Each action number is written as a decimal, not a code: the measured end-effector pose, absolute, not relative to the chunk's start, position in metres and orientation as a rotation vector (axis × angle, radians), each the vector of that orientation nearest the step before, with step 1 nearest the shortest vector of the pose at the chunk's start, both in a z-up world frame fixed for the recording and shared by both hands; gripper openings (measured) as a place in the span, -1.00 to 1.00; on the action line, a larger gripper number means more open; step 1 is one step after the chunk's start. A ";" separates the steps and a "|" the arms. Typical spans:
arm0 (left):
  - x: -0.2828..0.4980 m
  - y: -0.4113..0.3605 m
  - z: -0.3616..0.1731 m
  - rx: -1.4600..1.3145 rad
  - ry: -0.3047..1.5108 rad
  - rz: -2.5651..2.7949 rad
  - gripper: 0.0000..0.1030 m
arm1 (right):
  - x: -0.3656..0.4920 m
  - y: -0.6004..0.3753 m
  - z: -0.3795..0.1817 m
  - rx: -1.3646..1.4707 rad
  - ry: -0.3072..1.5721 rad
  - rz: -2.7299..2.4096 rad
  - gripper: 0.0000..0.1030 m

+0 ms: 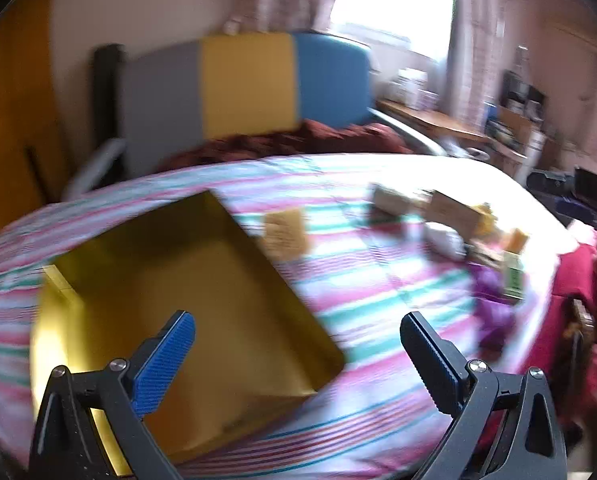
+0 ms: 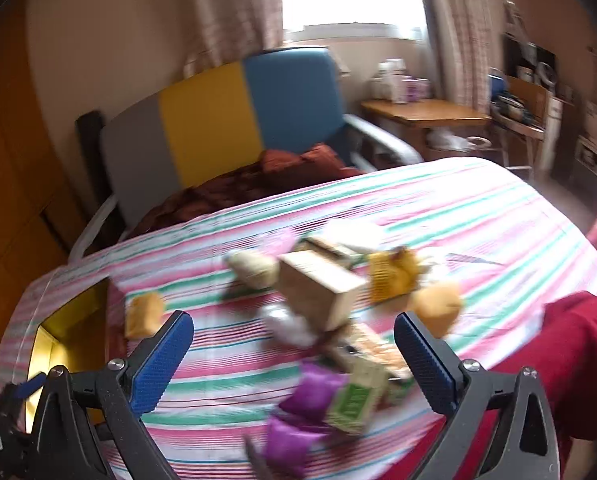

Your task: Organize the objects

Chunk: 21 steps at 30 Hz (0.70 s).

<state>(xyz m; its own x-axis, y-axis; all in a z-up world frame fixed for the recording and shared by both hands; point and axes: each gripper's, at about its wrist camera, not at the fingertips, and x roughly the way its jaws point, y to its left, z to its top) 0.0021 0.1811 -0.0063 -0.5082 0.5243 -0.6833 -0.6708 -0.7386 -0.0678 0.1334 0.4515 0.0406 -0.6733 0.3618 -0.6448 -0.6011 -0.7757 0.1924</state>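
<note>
The right hand-held gripper (image 2: 293, 354), blue pads spread wide and empty, hangs tilted down over a blurred heap of small boxes, purple pouches and yellow packets (image 2: 330, 320) on the striped bedspread (image 2: 478, 216), so it is nearer. The left hand-held gripper (image 1: 297, 354), likewise released, hovers over the open yellow rectangular box (image 1: 178, 300), left of the heap.
</note>
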 end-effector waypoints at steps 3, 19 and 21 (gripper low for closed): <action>0.008 0.213 -0.012 -0.919 0.309 2.139 0.99 | 0.153 0.469 0.042 -0.790 0.577 2.366 0.99; 0.055 0.348 -0.064 -1.012 0.424 1.693 0.78 | 0.183 0.486 0.038 -0.848 0.566 2.326 0.99; 0.058 0.358 -0.072 -1.027 0.445 1.670 0.63 | 0.184 0.491 0.034 -0.861 0.585 2.301 0.99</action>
<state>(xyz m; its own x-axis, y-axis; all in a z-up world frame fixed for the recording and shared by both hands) 0.0579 0.3584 -0.0723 -0.0534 0.5906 -0.8052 -0.9127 -0.3559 -0.2005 0.1838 0.4912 0.0342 -0.6051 0.3833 -0.6978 -0.6700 -0.7186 0.1862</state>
